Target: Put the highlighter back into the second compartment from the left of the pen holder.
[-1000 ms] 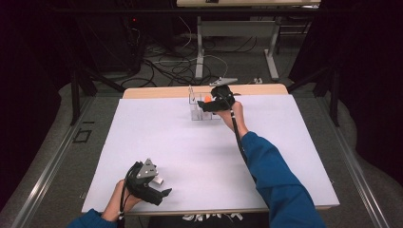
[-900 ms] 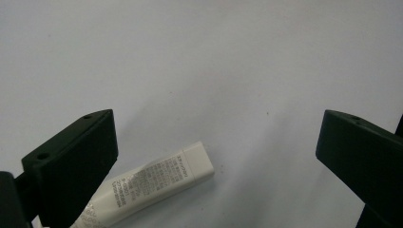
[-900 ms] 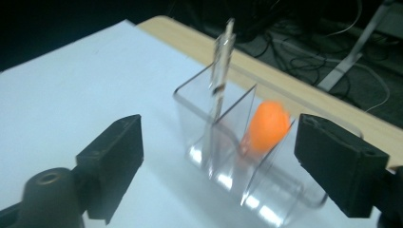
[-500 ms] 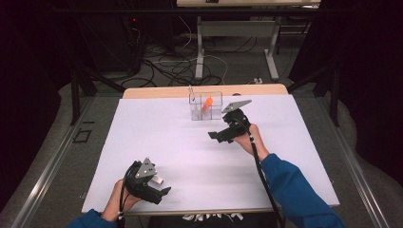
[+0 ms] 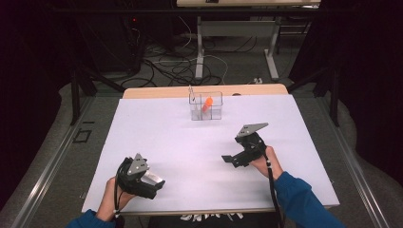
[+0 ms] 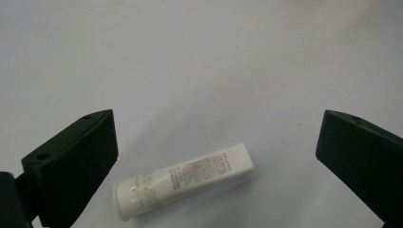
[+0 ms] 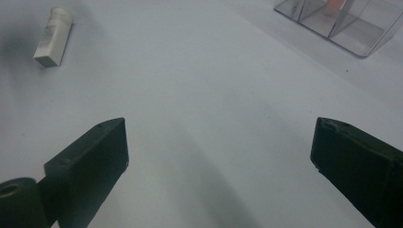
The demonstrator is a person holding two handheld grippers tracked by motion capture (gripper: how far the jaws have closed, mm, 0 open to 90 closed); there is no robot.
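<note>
We see a white sheet [image 5: 180, 142] that covers nearly the whole table, and a strip of the wooden tabletop [image 5: 157, 92] is bare at the far edge. Near that edge stands a clear divided box [image 5: 215, 115] with an orange object [image 5: 207, 103] leaning inside it. Behind the table, dark cables [image 5: 176, 71] lie tangled on the grey floor [image 5: 62, 142], between the metal legs [image 5: 199, 52] of another table.

Both jaws gape: left hand-held gripper [image 5: 154, 184] low, right hand-held gripper [image 5: 229, 159] just opened.

Dark room — cables [image 5: 176, 66] on grey floor [image 5: 57, 156], desk legs [image 5: 199, 47] behind.
</note>
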